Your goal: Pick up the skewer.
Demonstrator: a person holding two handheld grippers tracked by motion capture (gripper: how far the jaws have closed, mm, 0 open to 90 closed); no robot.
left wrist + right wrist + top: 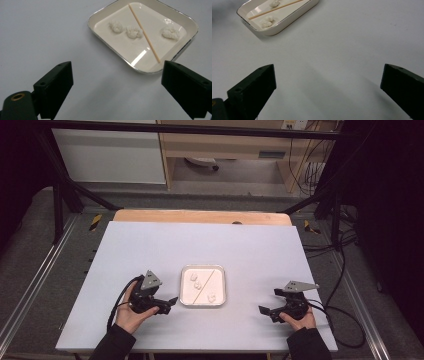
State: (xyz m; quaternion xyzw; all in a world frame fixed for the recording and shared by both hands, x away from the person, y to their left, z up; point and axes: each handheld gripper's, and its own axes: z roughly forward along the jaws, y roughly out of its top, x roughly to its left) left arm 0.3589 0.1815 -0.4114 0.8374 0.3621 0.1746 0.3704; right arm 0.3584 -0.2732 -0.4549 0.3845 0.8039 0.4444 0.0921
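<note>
White, crumbly-looking lumps, 3 of them, lie in the tray (pixel 103 16) with a thin wooden stick (pixel 144 33) across it. I judge them soft and light: pinch gently at mid-body. Left tool (pixel 169 303) beside the tray and right tool (pixel 270 301) farther off gape, released.

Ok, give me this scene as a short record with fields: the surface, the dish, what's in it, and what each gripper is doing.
surface: pale table top
dish: white square tray, near the middle of the table's front half
contents: three white lumps and one thin wooden stick lying diagonally across the tray
stick layout: two lumps on one side, one on the other
left gripper: open, holding nothing, beside the tray
right gripper: open, holding nothing, farther from the tray
</note>
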